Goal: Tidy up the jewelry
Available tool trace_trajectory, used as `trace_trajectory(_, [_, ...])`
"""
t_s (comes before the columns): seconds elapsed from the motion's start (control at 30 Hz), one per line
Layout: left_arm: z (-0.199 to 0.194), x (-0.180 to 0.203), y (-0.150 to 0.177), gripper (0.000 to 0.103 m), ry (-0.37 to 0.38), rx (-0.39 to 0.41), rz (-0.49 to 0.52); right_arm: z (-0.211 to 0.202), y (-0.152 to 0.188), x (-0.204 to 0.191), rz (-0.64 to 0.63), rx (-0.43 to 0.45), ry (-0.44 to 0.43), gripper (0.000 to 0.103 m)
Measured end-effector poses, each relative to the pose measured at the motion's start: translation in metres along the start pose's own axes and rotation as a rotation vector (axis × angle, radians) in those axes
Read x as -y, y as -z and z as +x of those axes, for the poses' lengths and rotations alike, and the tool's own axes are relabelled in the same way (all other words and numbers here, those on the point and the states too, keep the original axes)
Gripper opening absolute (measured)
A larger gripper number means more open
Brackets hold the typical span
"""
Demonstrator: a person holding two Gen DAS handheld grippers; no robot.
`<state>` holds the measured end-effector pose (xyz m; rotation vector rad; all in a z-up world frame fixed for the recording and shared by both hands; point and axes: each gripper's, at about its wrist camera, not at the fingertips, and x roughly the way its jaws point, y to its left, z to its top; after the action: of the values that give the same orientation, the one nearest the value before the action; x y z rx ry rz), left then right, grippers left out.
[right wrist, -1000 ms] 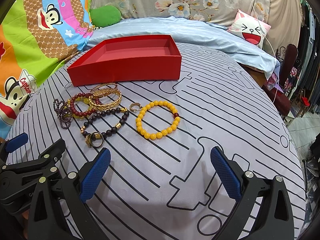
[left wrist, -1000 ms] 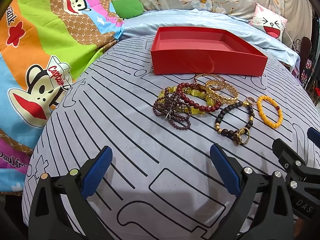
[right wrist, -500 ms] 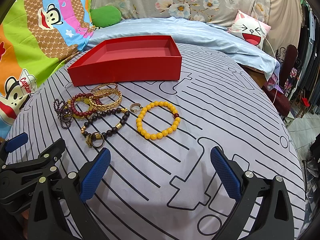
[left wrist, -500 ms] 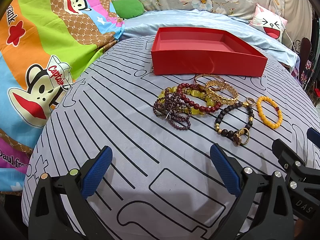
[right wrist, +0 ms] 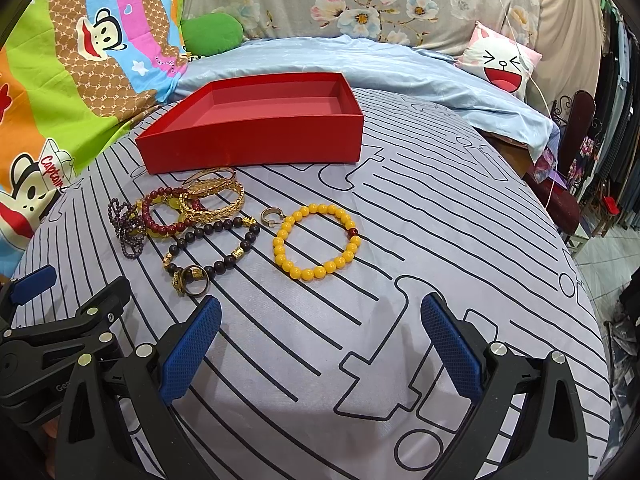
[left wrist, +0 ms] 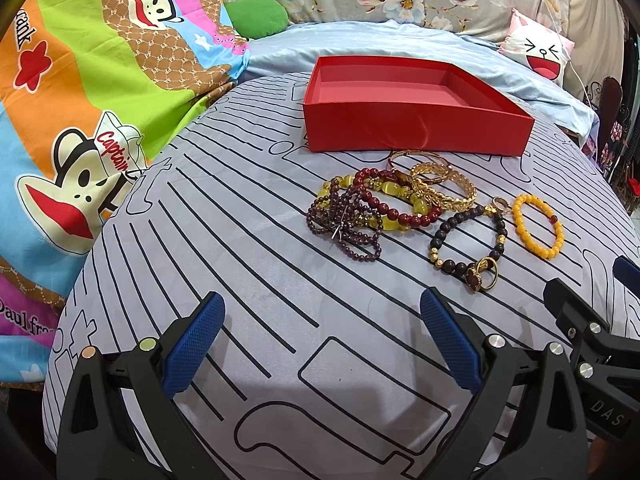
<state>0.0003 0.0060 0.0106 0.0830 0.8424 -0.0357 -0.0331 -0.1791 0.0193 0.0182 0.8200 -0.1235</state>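
Before the red box (left wrist: 416, 128), nothing has moved; both grippers' fingers (left wrist: 196, 344) stay spread, empty.

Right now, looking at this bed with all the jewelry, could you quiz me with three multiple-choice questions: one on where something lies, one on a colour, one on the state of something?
1. Where does the yellow bead bracelet lie?
A. Inside the box
B. On the striped sheet, apart from the tangled pile
C. Between a gripper's fingers

2. What colour is the open box?
A. Red
B. Green
C. White

3. What state is the right gripper in?
A. Shut on a ring
B. Shut on nothing
C. Open, holding nothing

Answers:
1. B: it rests alone on the striped sheet, to the right of the dark bead bracelet.
2. A: its walls and floor are red, and nothing lies inside.
3. C: its blue pads stand wide apart with only sheet between them; the left gripper looks the same.
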Motion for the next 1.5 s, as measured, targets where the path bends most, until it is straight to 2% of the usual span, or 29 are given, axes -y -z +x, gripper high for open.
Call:
trace_trajectory(1.07, [-0.001, -0.001, 0.001, 0.094, 0.004, 0.004, -0.003, 0.0, 0.0, 0.001, 0.003, 0.0, 0.0, 0.097])
trace_trajectory(1.37, [0.001, -0.03, 0.005, 0.094, 0.055, -0.014, -0.125, -0.001, -0.002, 0.015, 0.038, -0.011, -0.008, 0.096])
trace_trajectory(1.5, [0.004, -0.038, 0.002, 0.094, 0.067, -0.022, -0.137, 0.002, -0.002, 0.011, 0.022, -0.023, -0.014, 0.096])
